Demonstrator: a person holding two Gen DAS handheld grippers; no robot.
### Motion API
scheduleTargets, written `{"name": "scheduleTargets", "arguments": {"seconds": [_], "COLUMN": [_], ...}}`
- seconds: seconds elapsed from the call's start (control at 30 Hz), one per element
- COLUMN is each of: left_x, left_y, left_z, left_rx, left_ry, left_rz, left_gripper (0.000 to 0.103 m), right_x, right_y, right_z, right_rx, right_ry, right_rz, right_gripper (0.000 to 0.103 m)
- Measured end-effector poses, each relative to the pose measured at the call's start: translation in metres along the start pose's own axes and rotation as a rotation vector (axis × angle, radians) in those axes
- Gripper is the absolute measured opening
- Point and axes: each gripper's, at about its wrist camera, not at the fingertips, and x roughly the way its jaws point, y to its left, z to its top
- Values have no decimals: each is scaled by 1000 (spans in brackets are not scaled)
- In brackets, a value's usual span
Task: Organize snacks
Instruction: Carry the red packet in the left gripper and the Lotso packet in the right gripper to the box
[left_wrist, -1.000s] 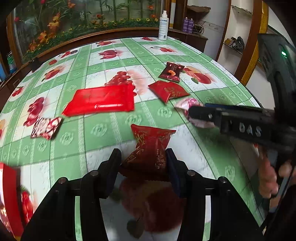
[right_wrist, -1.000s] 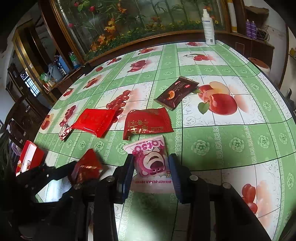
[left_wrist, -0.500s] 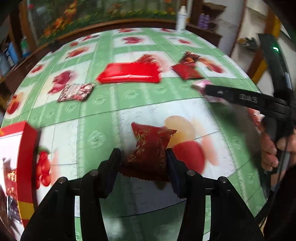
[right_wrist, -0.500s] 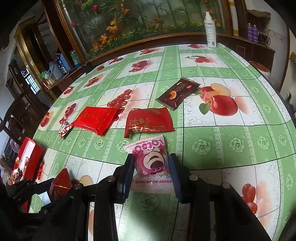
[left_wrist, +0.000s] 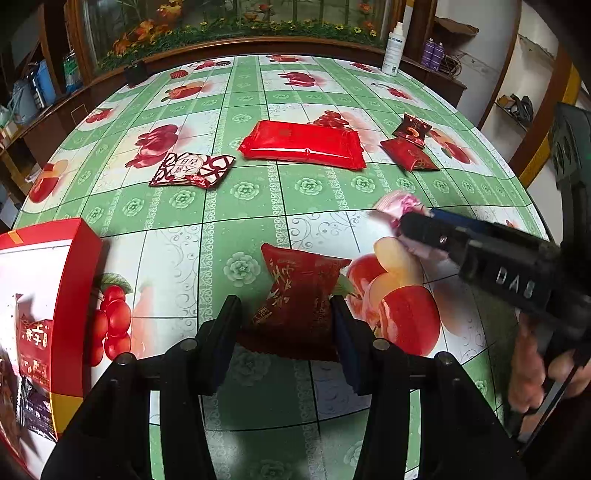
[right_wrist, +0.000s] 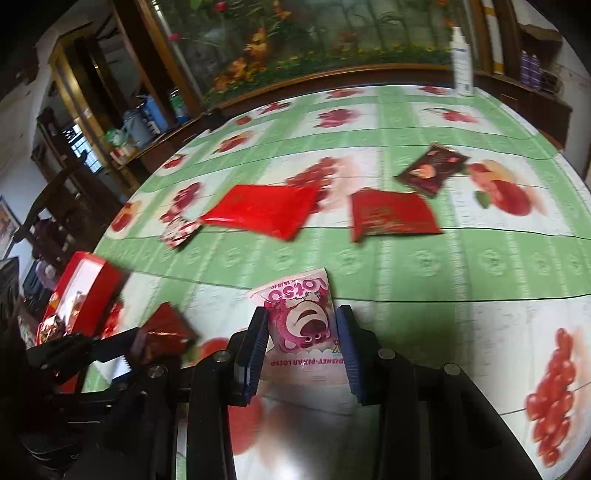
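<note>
My left gripper (left_wrist: 286, 314) is shut on a dark red snack packet (left_wrist: 299, 291) and holds it above the tablecloth. My right gripper (right_wrist: 301, 328) is shut on a pink bear-print snack packet (right_wrist: 301, 317); in the left wrist view it shows as the pink packet (left_wrist: 400, 205) at the right gripper's tip (left_wrist: 417, 225). An open red box (left_wrist: 48, 306) with snacks inside stands at the lower left, also seen as the red box (right_wrist: 85, 291) in the right wrist view. In that view the left gripper (right_wrist: 147, 343) with its red packet (right_wrist: 168, 325) hangs near the box.
On the green fruit-print tablecloth (left_wrist: 258, 206) lie a large flat red packet (left_wrist: 303, 144), a red-and-white patterned packet (left_wrist: 192, 170), a smaller red packet (left_wrist: 408, 158) and a dark brown packet (left_wrist: 412, 129). A white bottle (left_wrist: 391, 50) stands at the far edge. A hand (left_wrist: 532, 373) grips the right tool.
Both grippers have carried their packets leftward over the table toward the red box, which has come further into both views. Both grips are unchanged.
</note>
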Motion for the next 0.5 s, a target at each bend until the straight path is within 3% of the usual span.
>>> {"name": "scheduleTargets", "arguments": {"seconds": [0.5], "left_x": [-5], "left_y": [9], "left_z": [-5], "left_rx": [-21], "left_ry": [7], "left_rz": [-17], "left_gripper": [47], "right_x": [2], "right_y": [4], "right_z": [-2], "right_rx": [-8], "right_ry": [-10], "right_rz": [7], "right_gripper": [39]}}
